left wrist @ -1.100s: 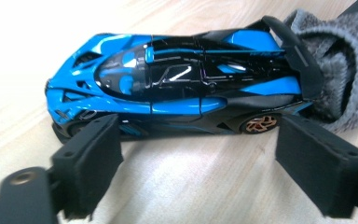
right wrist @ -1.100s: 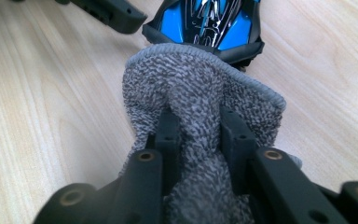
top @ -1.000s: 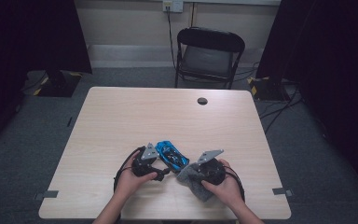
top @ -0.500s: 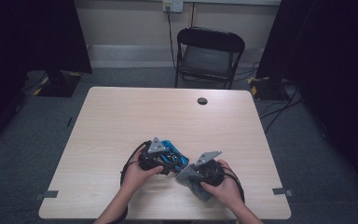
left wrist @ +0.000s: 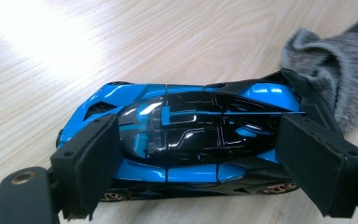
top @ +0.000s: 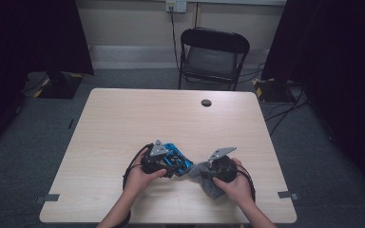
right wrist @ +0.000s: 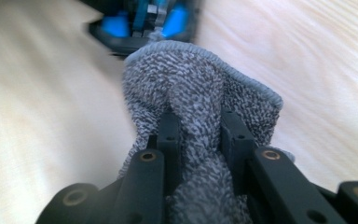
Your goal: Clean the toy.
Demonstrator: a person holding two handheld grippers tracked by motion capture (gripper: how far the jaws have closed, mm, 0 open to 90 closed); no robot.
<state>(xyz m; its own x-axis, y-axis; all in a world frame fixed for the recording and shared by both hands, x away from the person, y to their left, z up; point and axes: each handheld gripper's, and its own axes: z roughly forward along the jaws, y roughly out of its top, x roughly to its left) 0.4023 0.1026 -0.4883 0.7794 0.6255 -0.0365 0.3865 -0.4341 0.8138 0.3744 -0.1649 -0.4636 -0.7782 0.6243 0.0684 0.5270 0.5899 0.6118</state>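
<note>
My 2 black jaws rise from the bottom edge, 1 at each end of the blue and black toy car [left wrist: 186, 135], which lies lengthwise between them on the wooden table [left wrist: 168, 42]. My gripper [left wrist: 200, 158] has its padded faces against the car's nose and tail, so I grip it end to end. A crumpled grey cloth [left wrist: 335, 70] lies on the table just beside the car's tail, toward the upper right corner.

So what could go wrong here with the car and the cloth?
The left gripper straddles the car end to end on glossy bodywork, so a push from the cloth might pivot or slide it out. The right gripper pinches just one fold of cloth, which could pull free while wiping.
</note>
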